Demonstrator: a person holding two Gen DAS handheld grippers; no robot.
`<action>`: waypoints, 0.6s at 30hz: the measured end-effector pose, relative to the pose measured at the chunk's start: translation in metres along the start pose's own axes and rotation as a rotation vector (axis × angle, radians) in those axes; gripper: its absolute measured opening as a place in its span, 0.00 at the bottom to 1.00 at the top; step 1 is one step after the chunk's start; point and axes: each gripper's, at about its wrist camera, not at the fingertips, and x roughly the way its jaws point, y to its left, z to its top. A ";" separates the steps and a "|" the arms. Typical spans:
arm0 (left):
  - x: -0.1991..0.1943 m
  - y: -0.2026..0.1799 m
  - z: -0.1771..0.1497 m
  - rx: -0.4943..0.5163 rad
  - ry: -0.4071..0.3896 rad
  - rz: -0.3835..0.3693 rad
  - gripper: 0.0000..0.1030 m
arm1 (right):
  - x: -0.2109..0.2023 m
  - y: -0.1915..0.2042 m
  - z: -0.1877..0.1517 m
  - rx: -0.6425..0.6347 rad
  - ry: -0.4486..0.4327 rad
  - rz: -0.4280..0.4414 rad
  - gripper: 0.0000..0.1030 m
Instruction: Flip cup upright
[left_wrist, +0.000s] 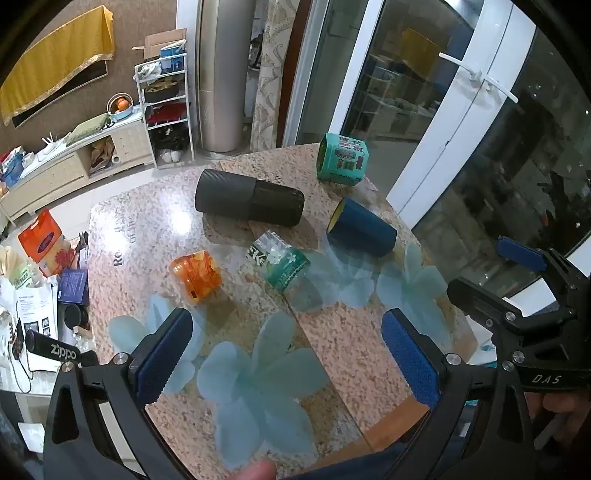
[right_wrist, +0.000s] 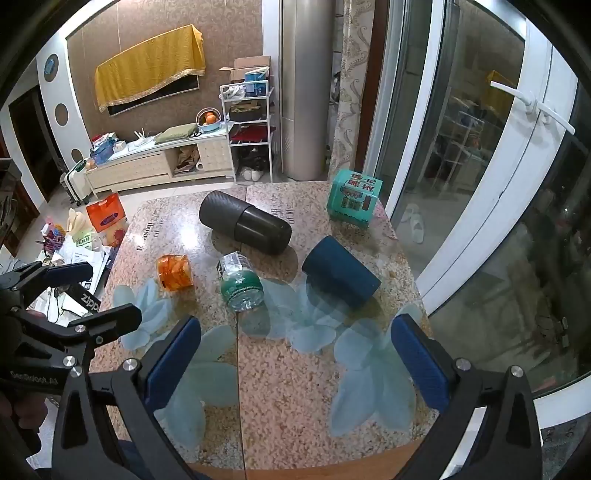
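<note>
A dark blue cup (left_wrist: 361, 227) lies on its side at the right of the speckled table (left_wrist: 340, 332), its yellowish mouth facing far left; it also shows in the right wrist view (right_wrist: 340, 276). My left gripper (left_wrist: 288, 354) is open and empty, held above the table's near part, well short of the cup. My right gripper (right_wrist: 299, 363) is open and empty, near the front edge, the cup ahead between its fingers' line. The right gripper also shows at the right edge of the left wrist view (left_wrist: 524, 258).
A large black flask (left_wrist: 249, 196), a clear green-labelled bottle (left_wrist: 286, 266) and an orange jar (left_wrist: 195, 276) lie on their sides on the table. A teal box (left_wrist: 341, 158) stands at the far edge. A glass door (left_wrist: 480, 147) stands right; clutter (left_wrist: 37, 295) sits left.
</note>
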 end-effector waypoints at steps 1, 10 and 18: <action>0.000 0.000 0.000 -0.001 0.000 -0.001 1.00 | 0.000 0.000 0.000 -0.001 0.006 0.001 1.00; -0.001 -0.001 0.003 0.008 -0.004 0.011 1.00 | -0.001 0.001 0.001 -0.001 0.010 0.005 1.00; -0.005 -0.002 0.003 0.007 -0.005 0.009 1.00 | -0.001 0.001 0.000 0.000 0.010 0.005 1.00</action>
